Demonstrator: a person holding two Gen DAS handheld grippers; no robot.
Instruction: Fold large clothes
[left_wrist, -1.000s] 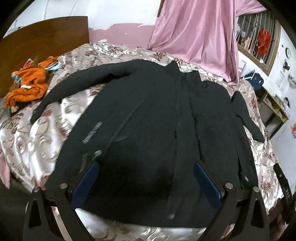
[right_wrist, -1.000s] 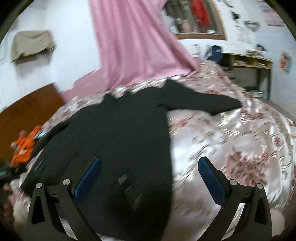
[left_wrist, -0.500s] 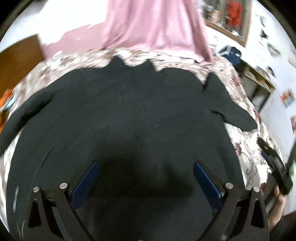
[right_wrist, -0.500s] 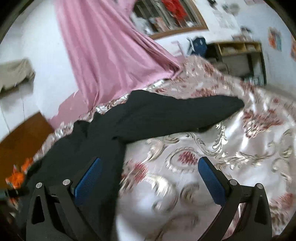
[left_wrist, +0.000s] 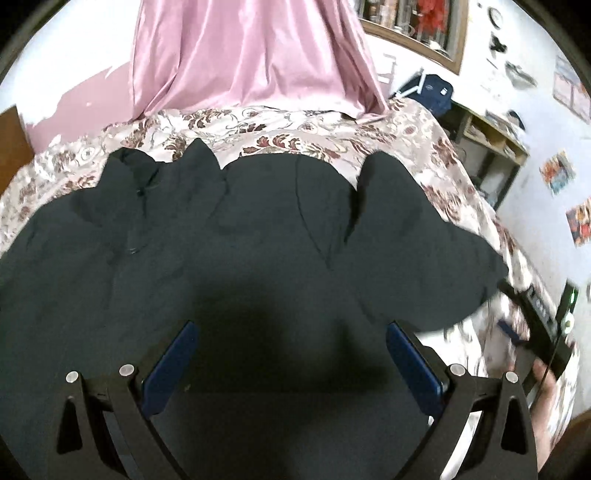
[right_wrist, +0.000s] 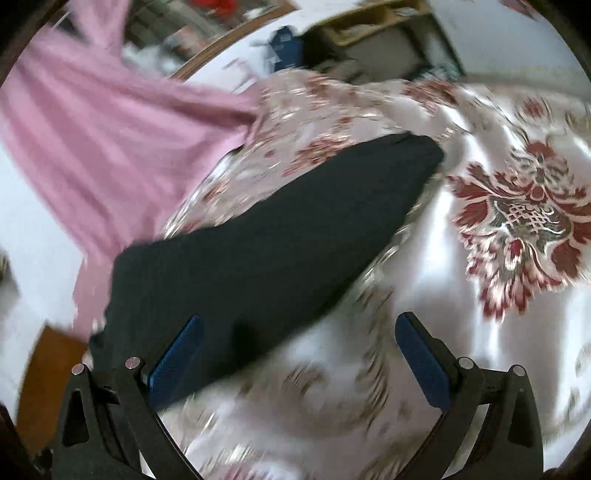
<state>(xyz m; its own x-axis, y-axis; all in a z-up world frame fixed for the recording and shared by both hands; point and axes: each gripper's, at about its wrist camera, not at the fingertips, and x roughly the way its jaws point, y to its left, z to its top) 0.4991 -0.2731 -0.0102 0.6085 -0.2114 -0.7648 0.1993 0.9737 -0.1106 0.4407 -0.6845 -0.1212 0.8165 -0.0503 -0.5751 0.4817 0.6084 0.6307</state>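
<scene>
A large black coat (left_wrist: 240, 251) lies spread flat on a floral satin bedspread (left_wrist: 280, 136), collar toward the far side. Its right sleeve (left_wrist: 417, 236) stretches out to the right. My left gripper (left_wrist: 291, 365) is open and empty, low over the coat's body. In the right wrist view the same sleeve (right_wrist: 277, 243) lies diagonally across the bedspread (right_wrist: 517, 221). My right gripper (right_wrist: 299, 354) is open and empty just above the sleeve, with its left finger over the fabric. The right gripper also shows at the right edge of the left wrist view (left_wrist: 543, 325).
A pink curtain (left_wrist: 251, 55) hangs behind the bed. A wooden shelf unit (left_wrist: 491, 147) and a blue bag (left_wrist: 432, 92) stand at the right by the wall. The wooden headboard (left_wrist: 11, 140) is at the far left.
Both grippers have moved forward and to the right over the coat. The right gripper has closed in on the right sleeve. The orange clothes at the left have left the view.
</scene>
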